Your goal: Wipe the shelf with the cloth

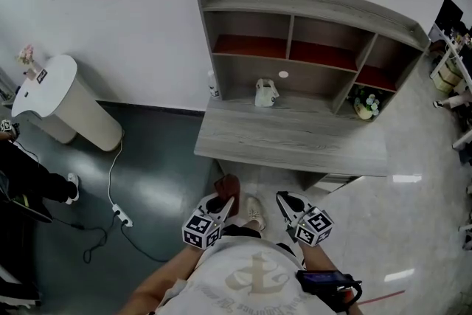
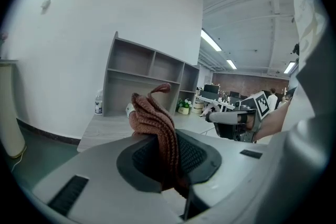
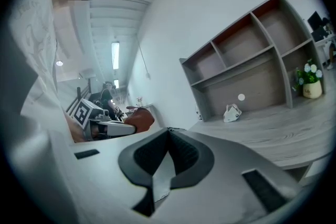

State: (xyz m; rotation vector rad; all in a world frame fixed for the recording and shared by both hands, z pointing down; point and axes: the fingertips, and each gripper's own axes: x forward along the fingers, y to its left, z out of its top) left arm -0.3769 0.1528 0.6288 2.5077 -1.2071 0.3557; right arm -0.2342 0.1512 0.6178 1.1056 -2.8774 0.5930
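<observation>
The grey wooden shelf unit [image 1: 310, 33] with red-lined upper compartments stands at the back of a grey desk [image 1: 295, 140]. A reddish-brown knitted cloth [image 1: 227, 187] is clamped in my left gripper [image 1: 225, 197], held low in front of the desk's near edge. In the left gripper view the cloth [image 2: 156, 126] bunches up out of the jaws, with the shelf unit [image 2: 142, 78] beyond it. My right gripper [image 1: 286, 199] hangs beside the left, jaws shut with nothing between them. From the right gripper view the shelf unit [image 3: 247, 60] rises at right, and the cloth [image 3: 139, 120] shows at left.
On the desk stand a small white bag [image 1: 266, 93], a clear bottle [image 1: 213, 87] at the left end and a potted plant [image 1: 364, 105] in the right bay. A white cylindrical bin [image 1: 66, 103] and a power strip with cable [image 1: 120, 216] are on the dark floor at left.
</observation>
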